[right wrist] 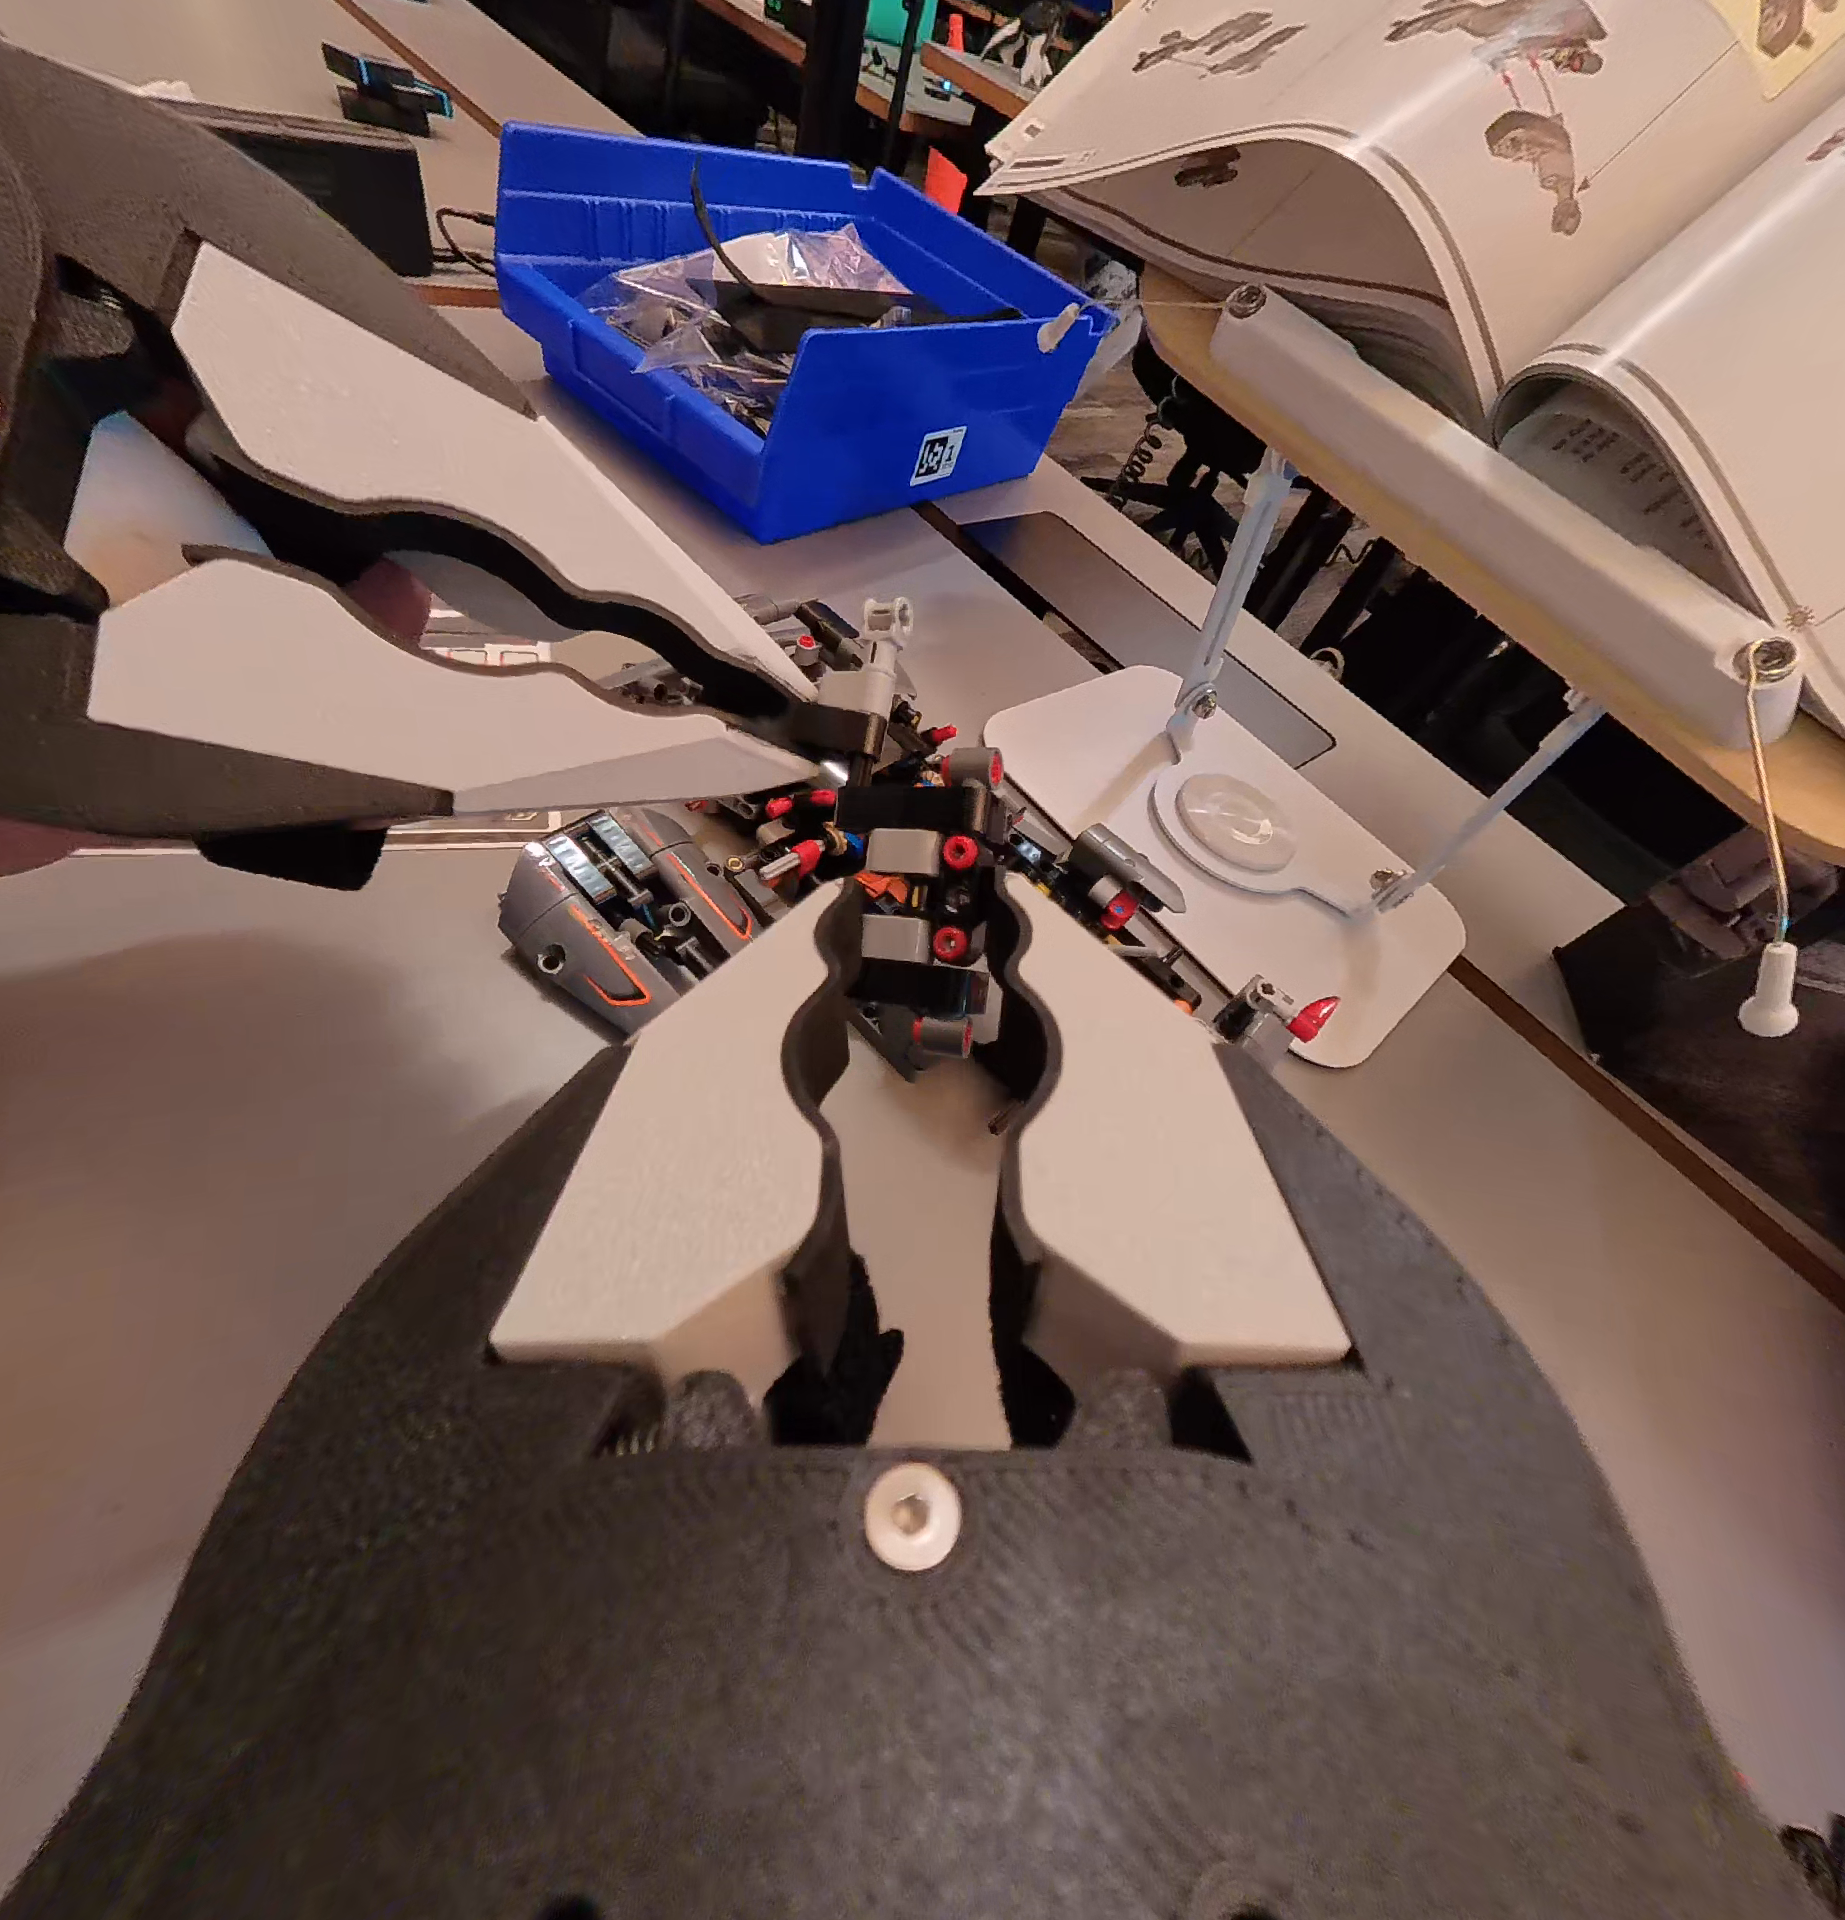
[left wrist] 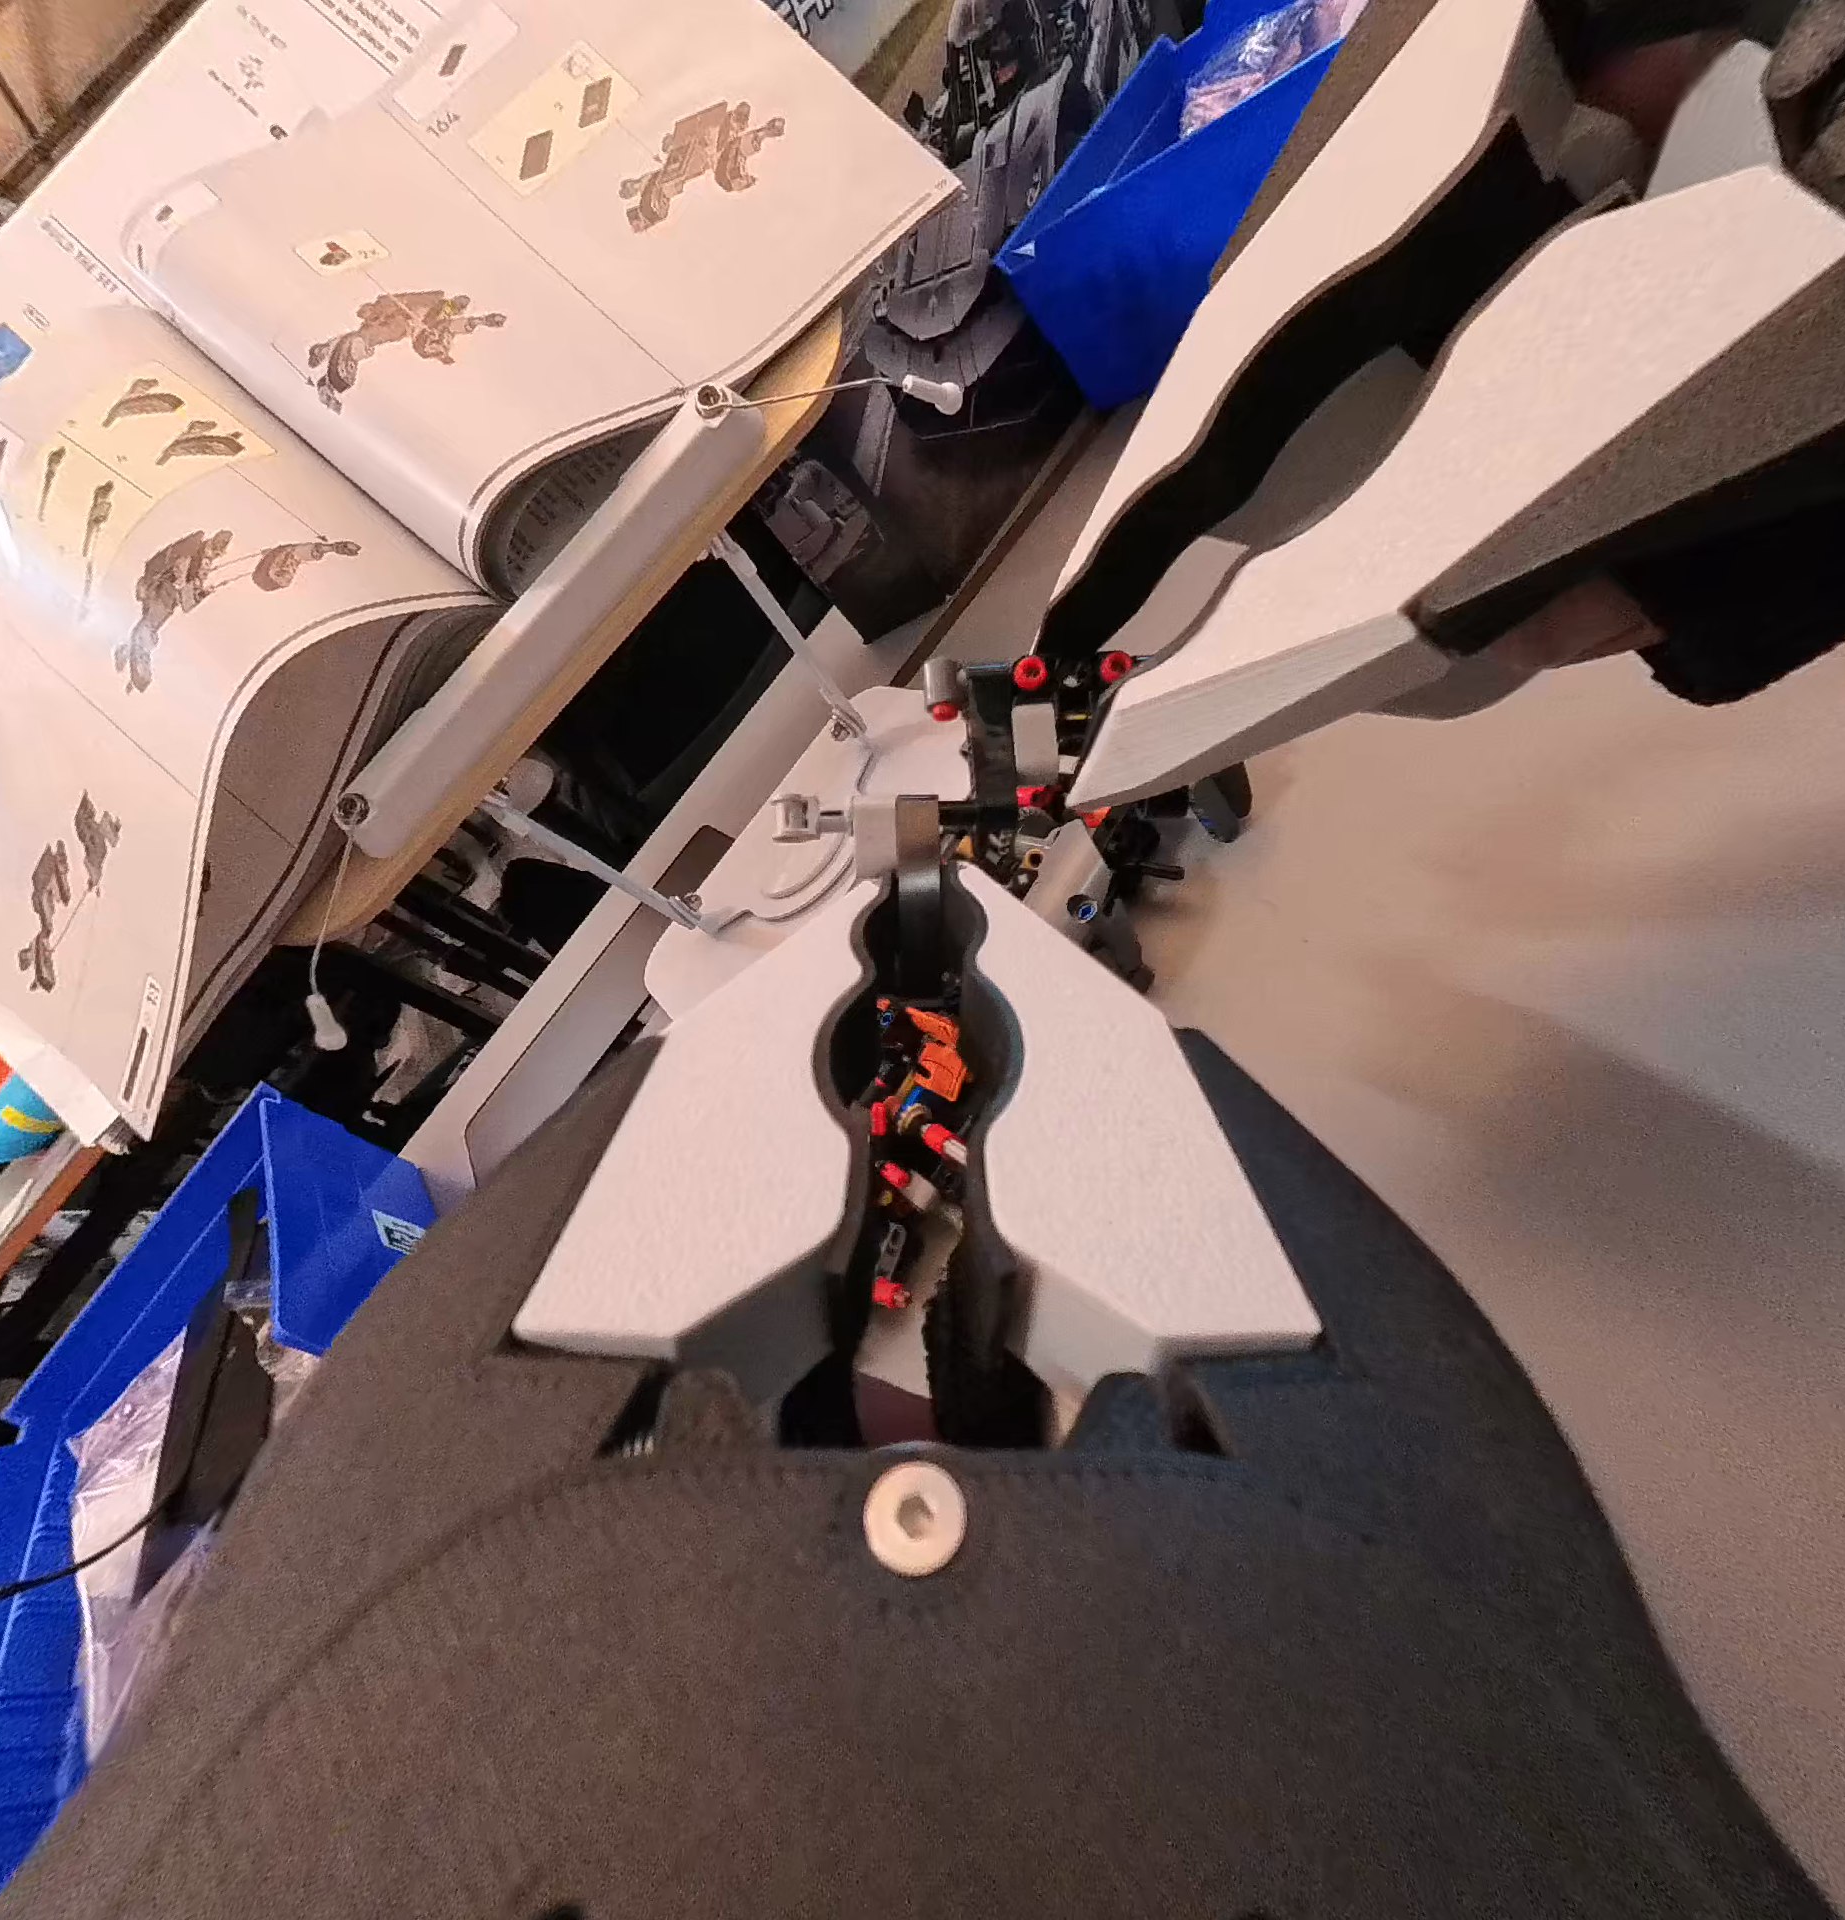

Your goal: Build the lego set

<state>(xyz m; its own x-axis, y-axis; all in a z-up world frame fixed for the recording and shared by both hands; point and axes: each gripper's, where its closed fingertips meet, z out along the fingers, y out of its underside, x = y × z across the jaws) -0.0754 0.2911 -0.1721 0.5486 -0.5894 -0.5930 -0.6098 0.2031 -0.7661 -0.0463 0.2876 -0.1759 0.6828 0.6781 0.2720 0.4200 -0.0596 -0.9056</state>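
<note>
My right gripper (right wrist: 918, 902) is shut on a black and grey Technic sub-assembly (right wrist: 933, 862) with red pins and holds it above the table. In the left wrist view this gripper (left wrist: 1058, 717) comes in from the upper right around the same sub-assembly (left wrist: 1001, 717). My left gripper (left wrist: 916, 883) is shut on a small grey connector on a black axle (left wrist: 892, 831), which touches the sub-assembly's side. In the right wrist view the left gripper (right wrist: 822, 727) comes in from the left with that connector (right wrist: 874, 681). Below lies the dark grey model body (right wrist: 606, 914) with orange stripes.
An open instruction book (left wrist: 398, 343) rests on a white stand (right wrist: 1240, 821) right of the work spot. A blue bin (right wrist: 793, 416) with plastic bags stands behind. Another blue bin (left wrist: 1126, 249) and the set's box (left wrist: 949, 343) lie beyond the book. Loose parts (right wrist: 1282, 1013) lie by the stand base. My two grippers' fingertips are within a few centimetres of each other.
</note>
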